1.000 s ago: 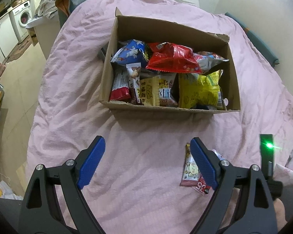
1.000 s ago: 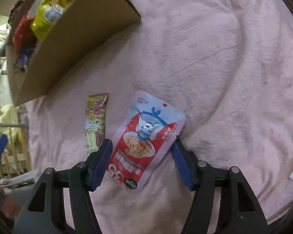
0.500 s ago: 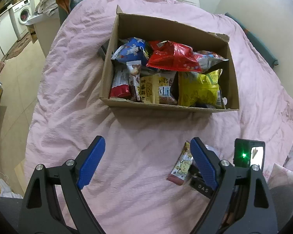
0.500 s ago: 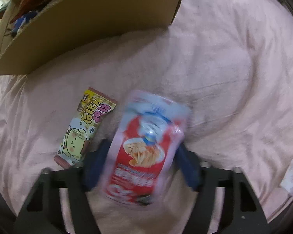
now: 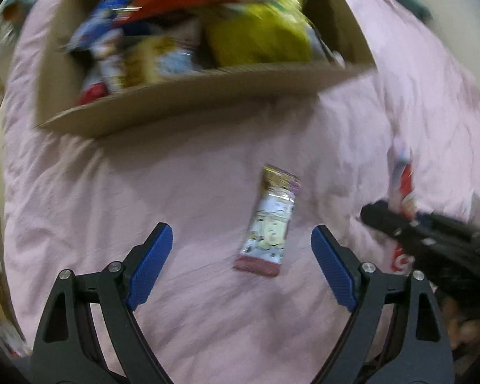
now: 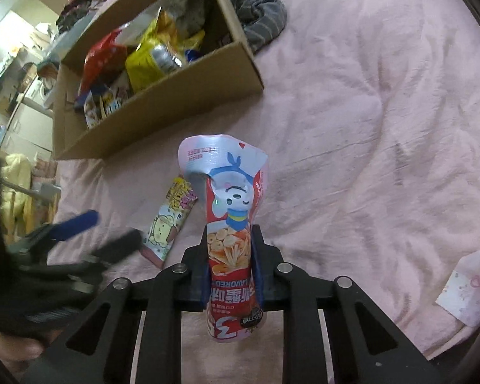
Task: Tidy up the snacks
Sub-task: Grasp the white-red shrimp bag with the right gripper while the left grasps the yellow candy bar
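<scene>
Where your right gripper [image 6: 229,265] straddled the red pouch [image 6: 230,211] a second ago, its jaws have just closed on it — your left gripper [image 5: 241,265] gapes empty over the yellow bar [image 5: 270,224], the box [image 6: 188,96] sharp only in the right view.

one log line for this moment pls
right tongs: shut on red pouch, lifted | left tongs: open above yellow bar | box: full

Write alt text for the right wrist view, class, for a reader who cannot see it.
The right gripper pinches a red and pink snack pouch above a pink bedspread. A small yellow snack bar lies there, near an open cardboard box of snacks.
</scene>
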`<act>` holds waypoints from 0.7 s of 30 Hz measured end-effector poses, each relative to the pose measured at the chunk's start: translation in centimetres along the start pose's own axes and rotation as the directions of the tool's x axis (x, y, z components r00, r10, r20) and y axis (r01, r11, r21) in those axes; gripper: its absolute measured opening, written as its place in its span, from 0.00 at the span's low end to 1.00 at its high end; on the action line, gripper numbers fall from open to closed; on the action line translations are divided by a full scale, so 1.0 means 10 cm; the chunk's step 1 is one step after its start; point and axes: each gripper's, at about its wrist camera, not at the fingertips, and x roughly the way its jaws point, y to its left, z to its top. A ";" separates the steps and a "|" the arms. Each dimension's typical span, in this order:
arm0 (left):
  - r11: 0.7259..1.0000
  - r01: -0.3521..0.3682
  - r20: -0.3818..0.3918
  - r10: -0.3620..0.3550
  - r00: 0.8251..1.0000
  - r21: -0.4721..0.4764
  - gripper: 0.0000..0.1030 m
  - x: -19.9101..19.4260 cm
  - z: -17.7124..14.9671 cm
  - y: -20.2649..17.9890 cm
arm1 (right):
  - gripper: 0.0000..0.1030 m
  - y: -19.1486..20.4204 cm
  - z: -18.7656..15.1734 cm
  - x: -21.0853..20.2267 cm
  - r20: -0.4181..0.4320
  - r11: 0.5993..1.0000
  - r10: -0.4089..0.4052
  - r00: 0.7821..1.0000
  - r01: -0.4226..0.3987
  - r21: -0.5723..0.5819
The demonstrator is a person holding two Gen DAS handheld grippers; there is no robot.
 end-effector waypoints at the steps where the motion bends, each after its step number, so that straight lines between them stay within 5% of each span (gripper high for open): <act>1: 1.000 -0.006 -0.008 0.006 1.000 0.030 0.83 0.06 0.01 -0.07 | 0.21 -0.01 0.00 -0.02 0.003 1.000 0.000 1.000 0.000 0.001; 3: 0.997 -0.017 -0.009 0.018 1.000 0.077 0.68 0.15 0.03 -0.17 | 0.21 -0.04 0.10 -0.04 0.007 1.000 0.005 1.000 -0.006 0.010; 8: 0.997 0.029 -0.028 -0.027 0.999 0.075 0.63 0.33 0.08 -0.25 | 0.21 -0.11 0.20 -0.04 0.008 0.999 0.013 1.000 -0.013 0.037; 13: 0.993 -0.011 -0.049 0.016 0.999 0.115 0.45 0.46 0.04 -0.29 | 0.21 -0.12 0.20 -0.07 0.016 0.999 0.023 1.000 -0.024 0.041; 15: 0.994 0.004 -0.039 0.001 0.999 0.112 0.23 0.43 0.04 -0.28 | 0.21 -0.10 0.20 -0.08 0.016 0.999 0.026 1.000 -0.026 0.032; 21: 0.993 0.013 -0.033 -0.009 0.999 0.114 0.23 0.35 0.00 -0.26 | 0.21 -0.11 0.19 -0.04 -0.005 0.997 0.054 0.999 -0.053 0.047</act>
